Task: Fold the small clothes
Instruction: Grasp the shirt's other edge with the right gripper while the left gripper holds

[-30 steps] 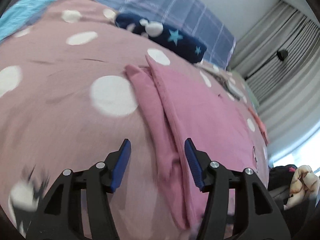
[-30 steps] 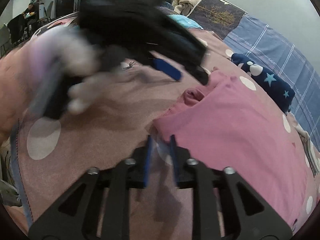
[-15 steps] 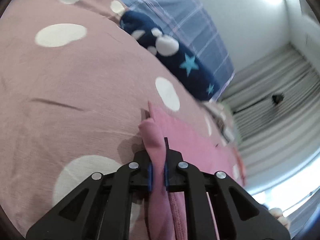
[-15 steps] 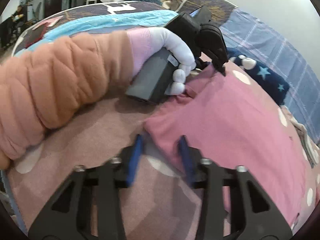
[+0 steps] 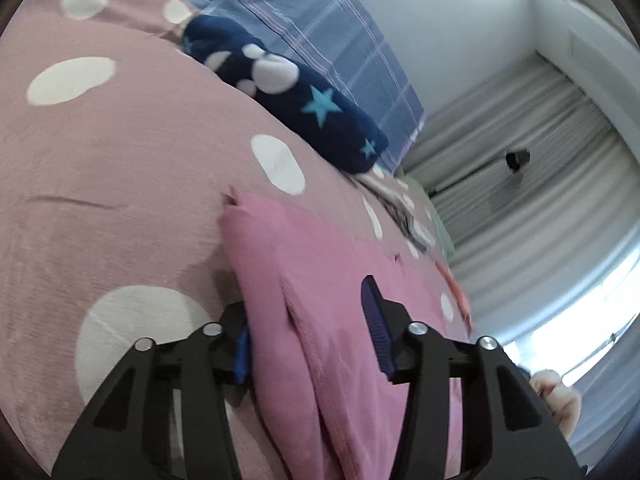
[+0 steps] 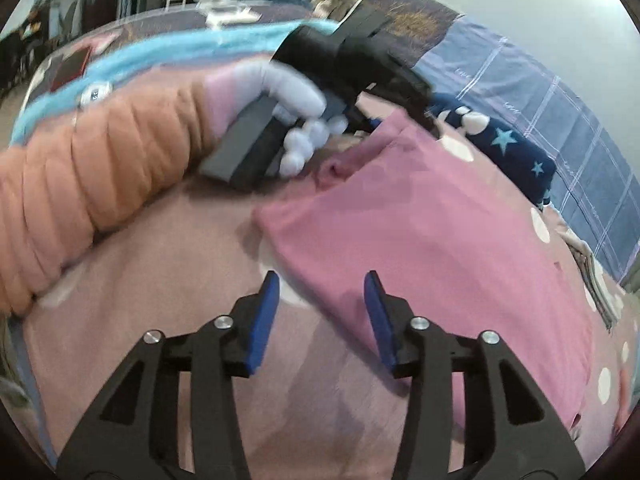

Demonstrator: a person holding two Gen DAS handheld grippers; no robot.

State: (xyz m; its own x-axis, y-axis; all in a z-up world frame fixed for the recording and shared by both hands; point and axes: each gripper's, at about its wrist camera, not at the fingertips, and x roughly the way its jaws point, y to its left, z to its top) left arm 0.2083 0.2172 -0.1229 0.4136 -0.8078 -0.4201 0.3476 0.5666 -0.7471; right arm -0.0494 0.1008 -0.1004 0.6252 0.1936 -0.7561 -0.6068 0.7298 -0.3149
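Black tool (image 6: 318,320), blue pads (image 6: 262,320), orange sleeve (image 6: 80,160)

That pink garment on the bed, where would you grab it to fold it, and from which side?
Probably by the near corner of the pink garment, coming in low from the bedspread side. That corner lies flat with a clear edge, right ahead of the right tool, whose jaws are opening around nothing. The left tool, also opening, straddles the bunched far end, a thicker handful that is easy to pinch.

Bright daylight; blurred (fisheye-warped edges)

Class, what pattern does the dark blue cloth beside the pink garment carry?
The dark blue cloth carries light blue stars and white blobs; the left wrist view shows it best.
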